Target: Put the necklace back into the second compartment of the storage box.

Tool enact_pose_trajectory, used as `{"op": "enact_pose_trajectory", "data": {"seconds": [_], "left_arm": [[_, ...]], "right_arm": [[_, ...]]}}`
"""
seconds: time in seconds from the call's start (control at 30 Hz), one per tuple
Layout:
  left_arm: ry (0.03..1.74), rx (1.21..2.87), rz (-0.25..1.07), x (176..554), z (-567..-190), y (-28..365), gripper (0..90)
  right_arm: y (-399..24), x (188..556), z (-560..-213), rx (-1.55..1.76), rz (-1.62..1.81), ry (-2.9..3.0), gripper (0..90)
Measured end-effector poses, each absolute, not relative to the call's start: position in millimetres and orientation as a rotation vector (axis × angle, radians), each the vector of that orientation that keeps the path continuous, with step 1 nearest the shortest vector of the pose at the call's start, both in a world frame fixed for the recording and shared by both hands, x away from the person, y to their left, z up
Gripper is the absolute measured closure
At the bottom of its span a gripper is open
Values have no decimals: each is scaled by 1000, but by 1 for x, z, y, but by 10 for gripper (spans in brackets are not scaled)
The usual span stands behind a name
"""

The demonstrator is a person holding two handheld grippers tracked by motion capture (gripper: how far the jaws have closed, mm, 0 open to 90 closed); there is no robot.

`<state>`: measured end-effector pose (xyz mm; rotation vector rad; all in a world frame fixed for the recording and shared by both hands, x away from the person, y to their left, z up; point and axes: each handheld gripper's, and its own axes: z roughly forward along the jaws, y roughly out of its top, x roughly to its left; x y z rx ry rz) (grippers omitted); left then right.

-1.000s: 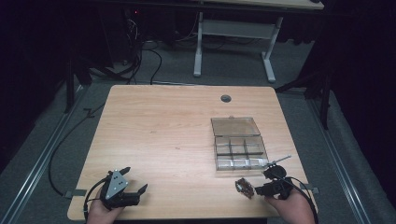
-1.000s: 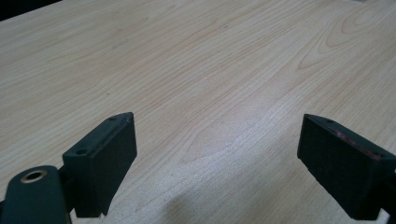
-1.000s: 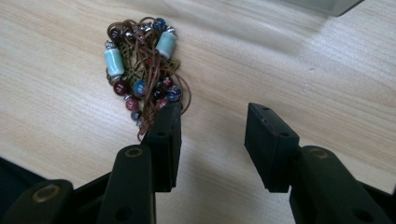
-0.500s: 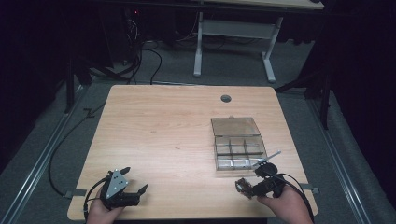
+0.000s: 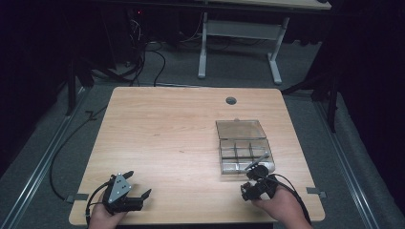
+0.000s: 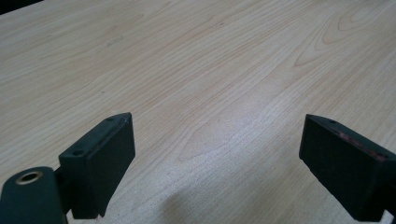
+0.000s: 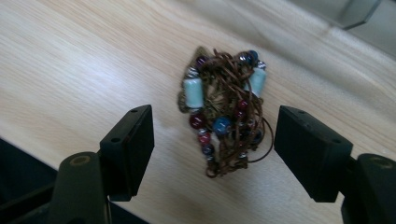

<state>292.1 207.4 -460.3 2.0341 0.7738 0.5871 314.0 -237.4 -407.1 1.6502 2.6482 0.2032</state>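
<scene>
The right gripper (image 7: 215, 140), jaws just opened wide, hovers over the beaded bracelet (image 7: 224, 109) lying untouched on the table (image 5: 167, 133), at six o'clock from the clear box (image 5: 243, 148)

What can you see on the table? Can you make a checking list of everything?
Surface: pale wooden table, round hole near its far edge.
Job's things: beaded bracelet of brown cord lying on the wood; clear compartment box, lid open.
Clutter: nothing seen.
Grippers: right gripper has just been opening its jaws, the bracelet between them, not pressed; left gripper open over bare wood.
Cables: black cable running off the table's left edge.
Surroundings: dark room, grey floor, white desk frame behind.
</scene>
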Motion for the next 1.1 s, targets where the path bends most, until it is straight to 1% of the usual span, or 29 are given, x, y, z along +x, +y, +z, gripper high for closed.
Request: {"op": "enact_pose_trajectory", "data": {"seconds": [0.07, 0.17, 0.27, 0.3, 0.33, 0.37, 0.4, 0.47, 0.7, 1.1], "left_arm": [[775, 2033, 590, 292, -460, 207, 111], [778, 2030, 586, 292, -460, 208, 112], [775, 2032, 584, 292, -460, 208, 114], [772, 2035, 587, 291, -460, 208, 114], [770, 2041, 590, 291, -460, 207, 115], [770, 2041, 590, 291, -460, 207, 115], [770, 2041, 590, 291, -460, 207, 115], [770, 2036, 585, 292, -460, 208, 116], [766, 2044, 589, 291, -460, 207, 118], [764, 2043, 582, 291, -460, 207, 120]], "right_arm": [[-238, 315, -412, 1623, 157, 2655, 320], [-238, 316, -415, 1629, 171, 2655, 390], [-235, 317, -416, 1597, 156, 2644, 509], [-235, 317, -416, 1597, 156, 2644, 509], [-236, 318, -416, 1598, 155, 2645, 547], [-236, 318, -416, 1598, 155, 2645, 547], [-236, 318, -415, 1599, 161, 2651, 636], [-236, 318, -413, 1572, 150, 2660, 733], [-237, 318, -411, 1571, 157, 2683, 736], [-240, 318, -398, 1567, 214, 2692, 736]]}}
